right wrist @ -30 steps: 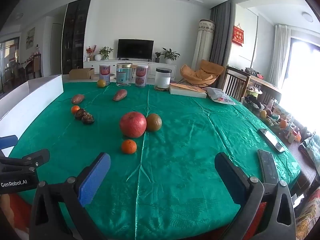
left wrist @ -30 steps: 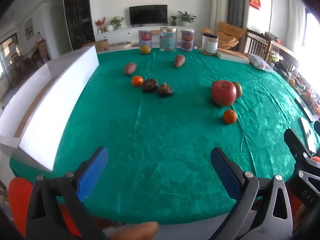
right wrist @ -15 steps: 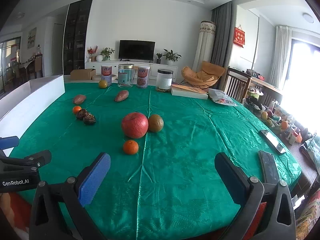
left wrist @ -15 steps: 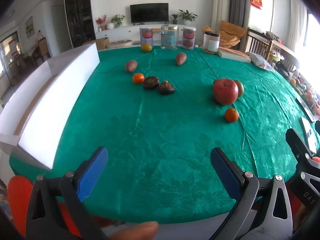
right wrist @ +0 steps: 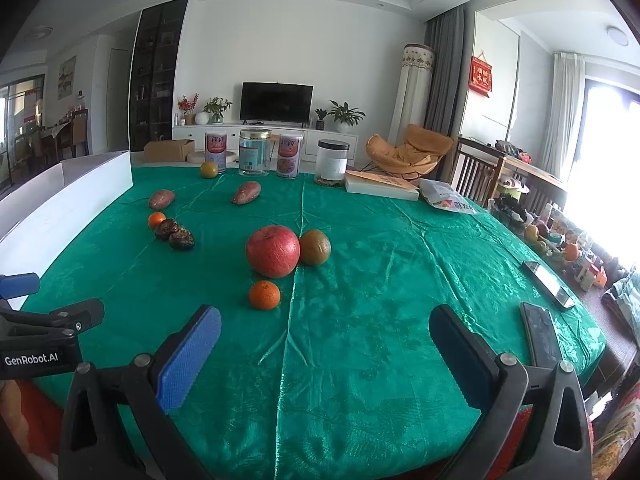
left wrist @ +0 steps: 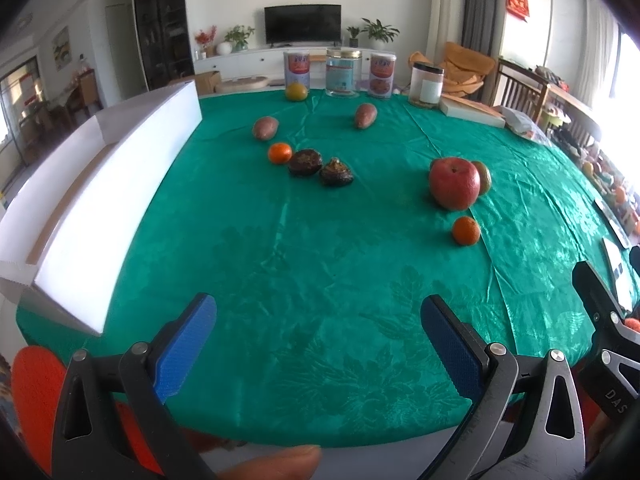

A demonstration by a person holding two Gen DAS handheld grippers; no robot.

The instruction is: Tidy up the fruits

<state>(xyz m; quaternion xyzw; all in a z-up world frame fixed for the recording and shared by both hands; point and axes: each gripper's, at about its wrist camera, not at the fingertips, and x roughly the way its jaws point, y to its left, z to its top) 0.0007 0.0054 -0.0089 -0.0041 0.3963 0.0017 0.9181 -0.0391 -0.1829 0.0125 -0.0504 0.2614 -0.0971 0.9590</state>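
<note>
Over the near edge of the green tablecloth (left wrist: 320,264), I'm holding both grippers up off the table with nothing in them. My left gripper (left wrist: 318,320) is sitting wide open, blue pads spread well apart, and my right gripper (right wrist: 326,330) is gaping just the same. Neither one is touching any fruit.

The fruit is lying scattered in front of me. The big red apple (right wrist: 273,251) is sitting mid-table with a brownish-green fruit (right wrist: 316,247) touching its right side, and a small orange (right wrist: 264,295) is lying just in front of it, nearest my right claw. Off to the left there's another small orange (left wrist: 279,153) right beside two dark wrinkly fruits (left wrist: 320,166) that are huddling together. Farther back two reddish sweet-potato-looking things (left wrist: 265,127) are lying well apart from each other, and a yellow-orange fruit (left wrist: 296,91) is sitting right up against the row of jars (left wrist: 343,72) at the far edge.

The long white box (left wrist: 100,184) is running along the left side of the table. Two phones (right wrist: 542,312) are lying at the right edge.
</note>
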